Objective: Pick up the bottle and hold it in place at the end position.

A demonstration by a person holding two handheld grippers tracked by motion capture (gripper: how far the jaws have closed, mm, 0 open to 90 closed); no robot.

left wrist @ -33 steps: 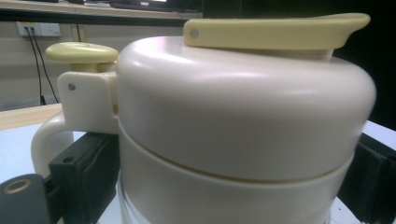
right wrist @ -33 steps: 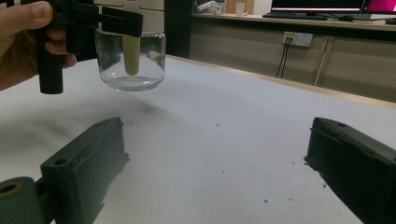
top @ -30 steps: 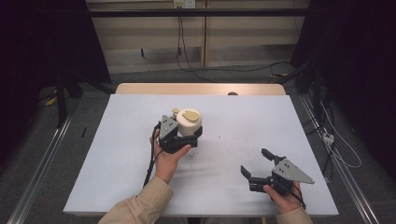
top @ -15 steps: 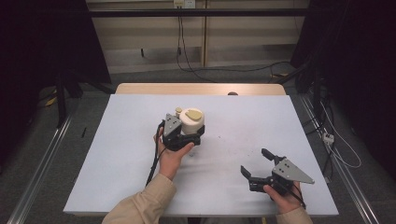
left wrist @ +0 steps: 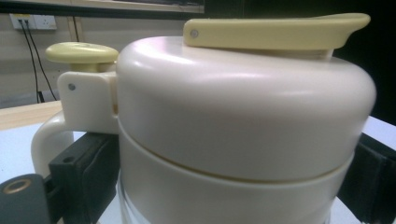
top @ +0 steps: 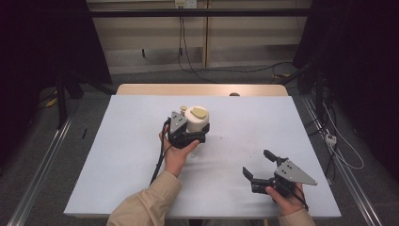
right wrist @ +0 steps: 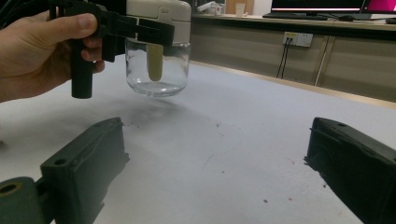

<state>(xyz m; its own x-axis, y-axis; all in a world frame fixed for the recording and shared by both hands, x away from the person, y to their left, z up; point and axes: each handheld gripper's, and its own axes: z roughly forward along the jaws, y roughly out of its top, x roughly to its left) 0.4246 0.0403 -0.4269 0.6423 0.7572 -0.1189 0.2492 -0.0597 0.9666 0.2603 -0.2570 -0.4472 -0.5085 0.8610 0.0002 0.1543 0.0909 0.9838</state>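
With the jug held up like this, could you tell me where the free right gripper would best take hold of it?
Probably the clear glass body, from the side: the left gripper already clamps the cream collar, the right gripper is open, and the round glass hangs clear of the table.

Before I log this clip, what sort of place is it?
Probably a lab or office set up for recording: a plain white table, wall sockets with trailing cables, and monitors on a back bench.

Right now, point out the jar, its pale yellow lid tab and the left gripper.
jar (right wrist: 157, 79), right gripper view, clear glass body.
lid tab (left wrist: 275, 31), left gripper view, flat top.
left gripper (top: 188, 136), high view, jaws round jar.
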